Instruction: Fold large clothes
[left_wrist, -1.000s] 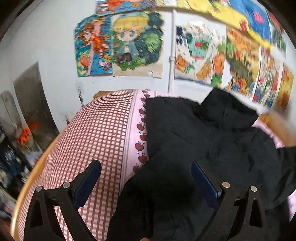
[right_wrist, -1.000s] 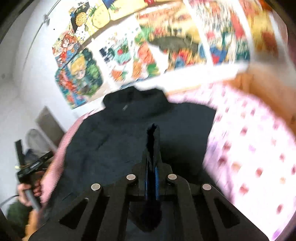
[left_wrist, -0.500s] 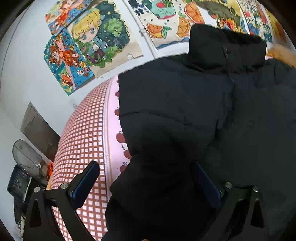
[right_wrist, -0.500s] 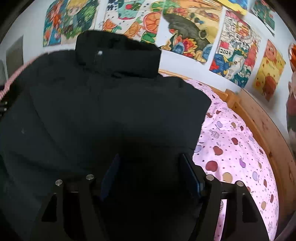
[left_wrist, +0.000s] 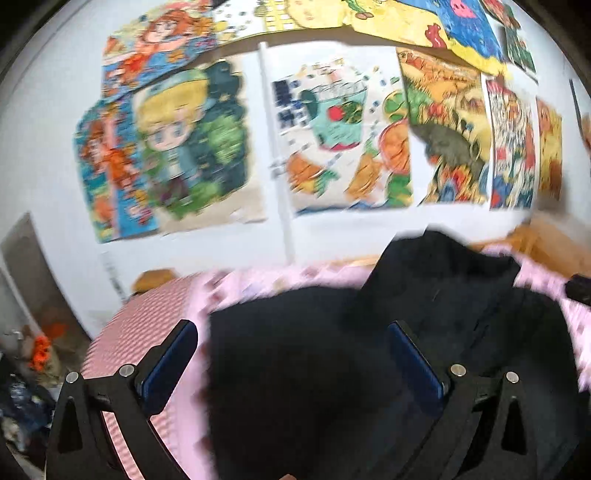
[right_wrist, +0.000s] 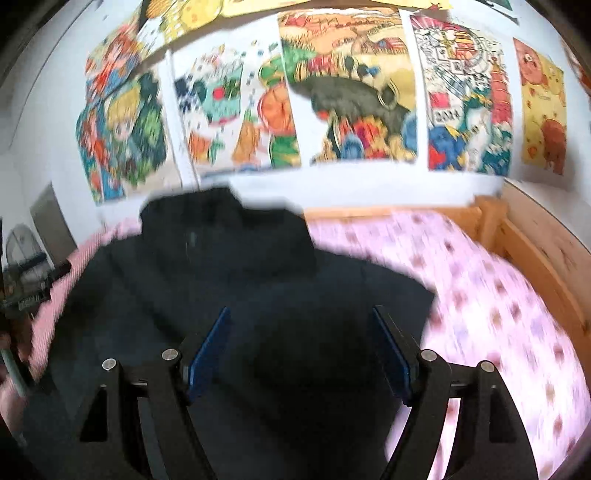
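Black padded jacket (right_wrist: 236, 280) is lying flat on the pink bedspread (right_wrist: 491, 306), collar end toward the poster wall (right_wrist: 351, 92), body filling the near half of both wrist views. Both frames are motion-blurred.

Right gripper (right_wrist: 299, 347): jaws have just been opening and are now standing well apart; only dark fabric is showing below the gap, nothing pinched. Left gripper (left_wrist: 291, 358): fingers wide apart, hovering over the jacket's left edge where it meets the pink checked sheet (left_wrist: 147, 332); holding nothing.

Judgement: a fold has probably just been laid down and both tools are lifting clear to reposition for the next one.

Notes for doing this step well:
- Padded fabric is likely springing back, so checking the fold is staying put before moving off.
- Taking the next grips on the outer edges, symmetrically, with a deep bite through the thick layers.
- Keeping the open jaws clear of the cloth while travelling, to avoid dragging the laid fold.
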